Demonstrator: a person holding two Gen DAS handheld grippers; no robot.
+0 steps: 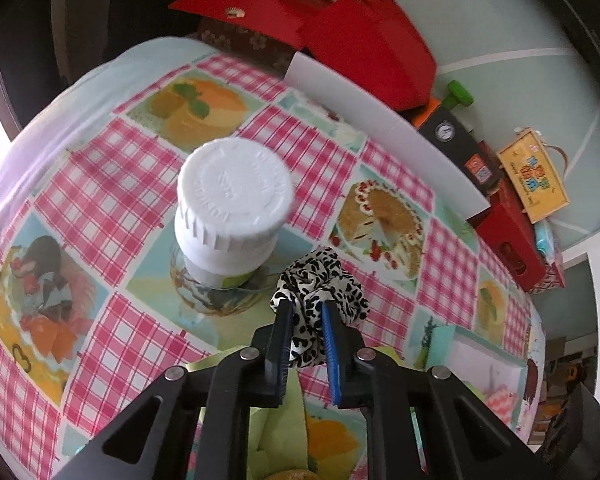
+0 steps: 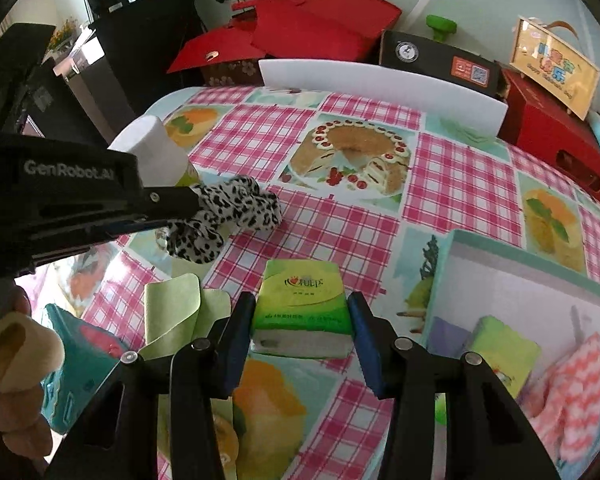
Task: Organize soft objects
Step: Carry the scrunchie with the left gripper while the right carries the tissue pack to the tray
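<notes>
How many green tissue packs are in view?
2: one tissue pack sits between the right claw's fingers, and another lies in the white box. More may be hidden.

The table holds one leopard-print scrunchie (image 1: 320,292), one white-capped jar (image 1: 232,216), two green tissue packs (image 2: 304,308), and one teal box (image 2: 520,276).

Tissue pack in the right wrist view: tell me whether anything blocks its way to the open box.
Nothing visible does. The tissue pack sits between the right gripper's jaws, and only bare tablecloth separates it from the white box on its right.
</notes>
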